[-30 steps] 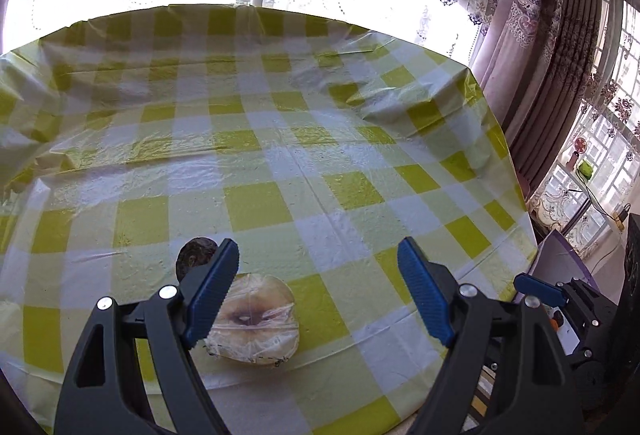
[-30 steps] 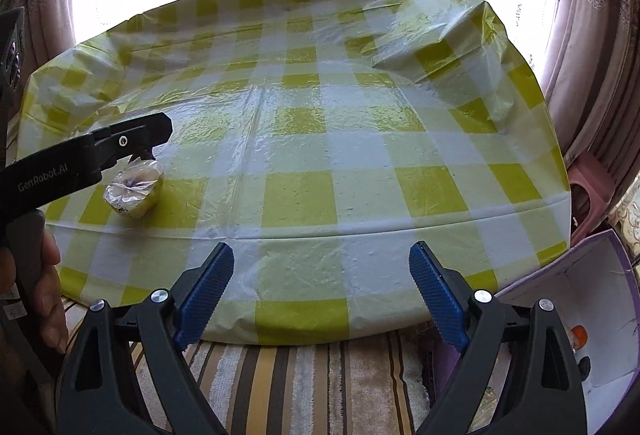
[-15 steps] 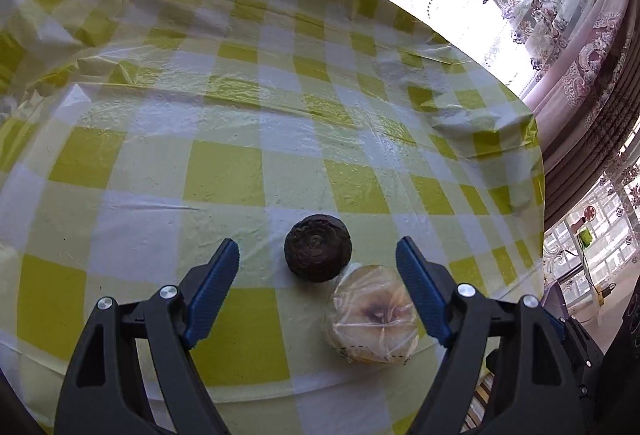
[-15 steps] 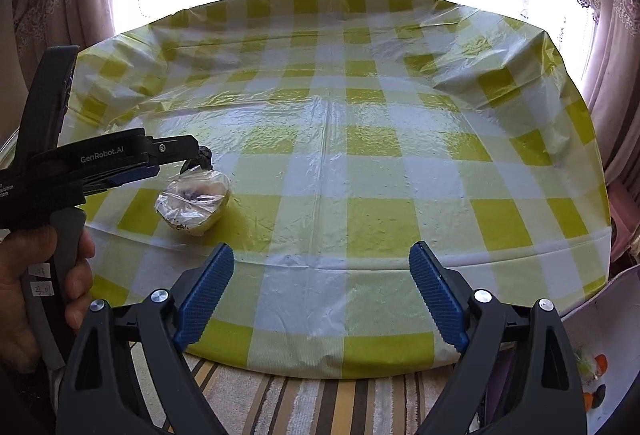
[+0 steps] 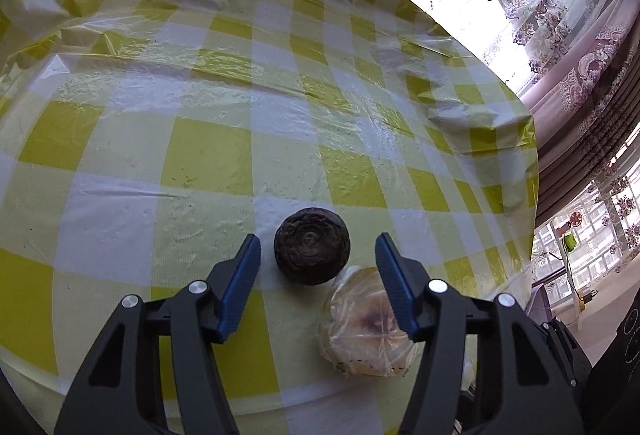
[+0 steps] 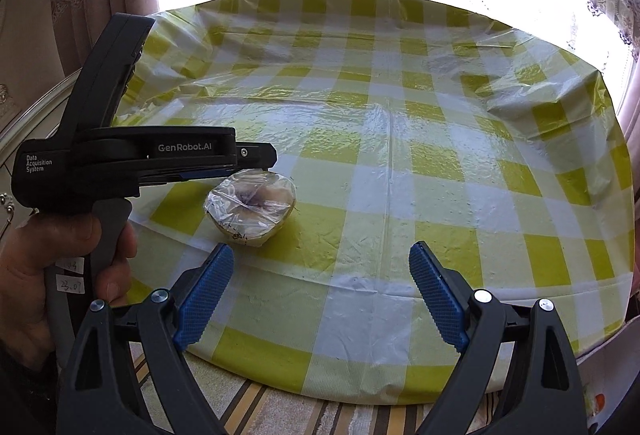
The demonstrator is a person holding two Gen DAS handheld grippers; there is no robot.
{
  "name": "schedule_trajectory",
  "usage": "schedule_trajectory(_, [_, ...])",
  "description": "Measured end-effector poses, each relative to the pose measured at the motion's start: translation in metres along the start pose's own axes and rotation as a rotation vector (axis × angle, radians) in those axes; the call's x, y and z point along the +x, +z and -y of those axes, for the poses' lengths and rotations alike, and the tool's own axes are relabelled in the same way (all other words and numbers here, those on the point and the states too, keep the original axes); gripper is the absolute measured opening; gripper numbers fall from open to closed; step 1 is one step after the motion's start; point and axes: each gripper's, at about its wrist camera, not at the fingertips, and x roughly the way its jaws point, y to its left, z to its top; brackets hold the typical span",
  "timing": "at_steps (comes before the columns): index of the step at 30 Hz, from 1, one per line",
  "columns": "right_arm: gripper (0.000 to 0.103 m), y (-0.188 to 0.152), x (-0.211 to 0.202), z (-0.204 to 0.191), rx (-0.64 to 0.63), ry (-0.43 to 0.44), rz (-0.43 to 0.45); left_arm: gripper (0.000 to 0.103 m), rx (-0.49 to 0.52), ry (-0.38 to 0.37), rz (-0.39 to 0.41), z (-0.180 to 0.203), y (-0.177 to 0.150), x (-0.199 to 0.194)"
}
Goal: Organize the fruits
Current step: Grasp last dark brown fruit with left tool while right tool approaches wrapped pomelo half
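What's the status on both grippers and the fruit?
Left gripper jaws closing around the dark round bumpy fruit, not yet touching. Right gripper open, empty. Plastic-wrapped pale cut fruit crowds the left gripper's right side.

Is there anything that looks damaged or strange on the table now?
Yes. The cut fruit half wrapped in clear film shows a dark brown patch at its core. Beside it, the round dark fruit has a wrinkled skin. The tablecloth is creased, with a raised fold near its far right edge.
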Motion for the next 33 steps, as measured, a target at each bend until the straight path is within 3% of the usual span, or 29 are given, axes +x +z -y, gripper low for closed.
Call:
schedule_trajectory(5, [0.087,0.003,0.009,-0.004,-0.003,0.026,-0.017,0.047,0.009,0.011,-0.002,0.001,0.000,0.001])
schedule_trajectory(7, [0.087,0.004,0.012,-0.006,-0.002,0.036,-0.021,0.040,0.003,0.016,-0.002,-0.001,0.000,0.001])
schedule_trajectory(13, [0.087,0.010,0.023,-0.011,0.005,0.066,-0.032,0.040,-0.014,0.014,0.011,-0.005,-0.002,-0.002])
schedule_trajectory(19, [0.087,0.014,0.029,-0.018,-0.017,0.066,-0.037,0.039,-0.034,0.082,0.058,-0.016,-0.001,-0.014])
schedule_trajectory(24, [0.087,0.017,0.032,-0.023,-0.026,0.057,-0.038,0.039,-0.024,0.171,0.107,-0.024,0.000,-0.027])
schedule_trajectory(29, [0.087,0.020,0.036,-0.030,-0.043,0.036,-0.042,0.040,0.039,0.337,0.147,-0.028,0.000,-0.042])
schedule_trajectory(33, [0.087,0.023,0.040,-0.036,-0.052,0.017,-0.049,0.040,0.065,0.443,0.125,-0.035,-0.002,-0.044])
